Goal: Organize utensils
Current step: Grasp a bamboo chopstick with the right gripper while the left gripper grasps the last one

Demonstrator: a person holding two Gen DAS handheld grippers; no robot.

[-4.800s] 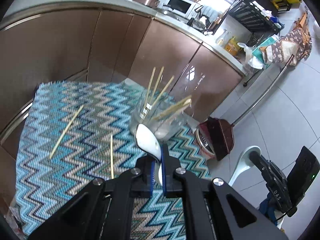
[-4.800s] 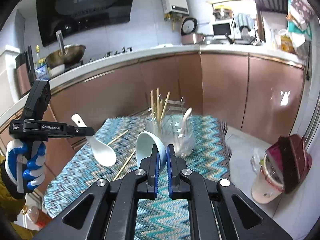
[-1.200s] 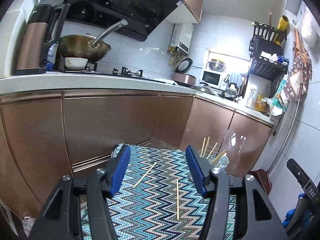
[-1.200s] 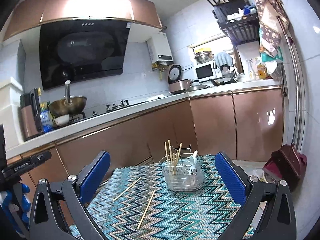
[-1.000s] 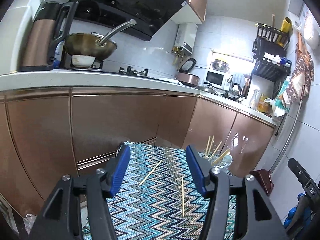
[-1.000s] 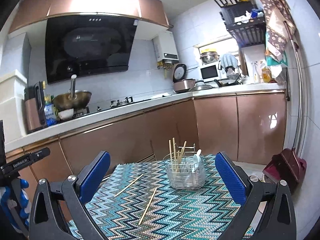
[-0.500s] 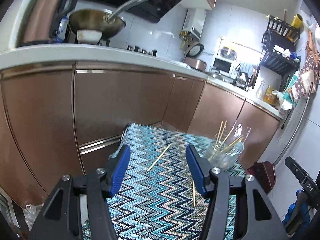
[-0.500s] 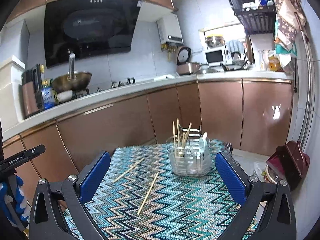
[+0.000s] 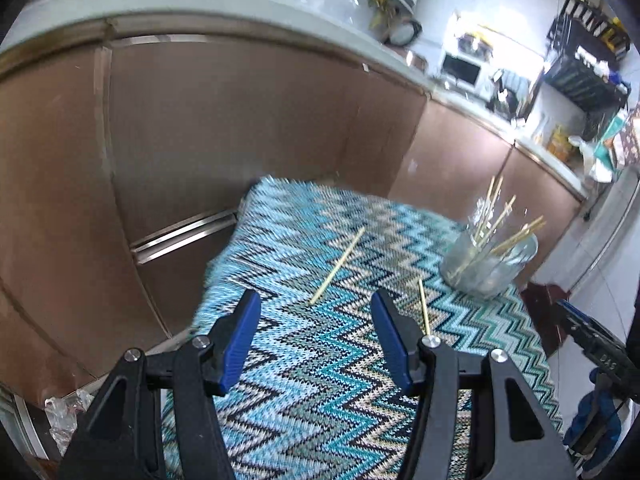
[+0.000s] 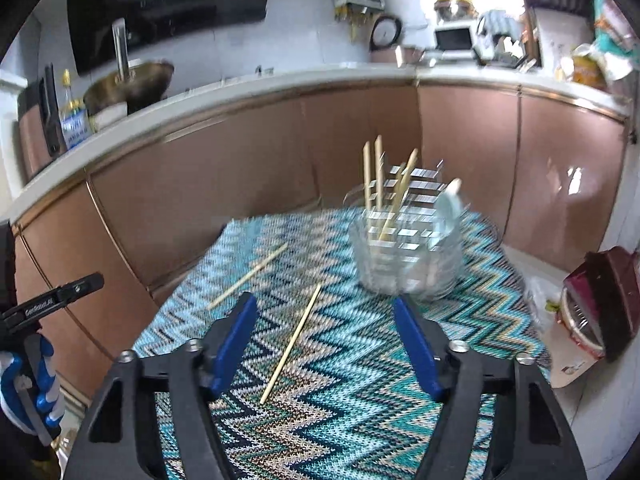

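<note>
Blue zigzag cloth (image 10: 360, 392) covers your table, and the see-through holder (image 10: 404, 256) with sticks and a spoon stands near its far right corner. Two loose chopsticks lie in the middle. Your right gripper (image 10: 324, 344) is closing with nothing between its blue pads; the near chopstick (image 10: 290, 346) lies just ahead, its long way running toward the holder, low end nearest you. Your left gripper (image 9: 316, 344) is half open and empty, and the far chopstick (image 9: 338, 266) lies just ahead of it.
</note>
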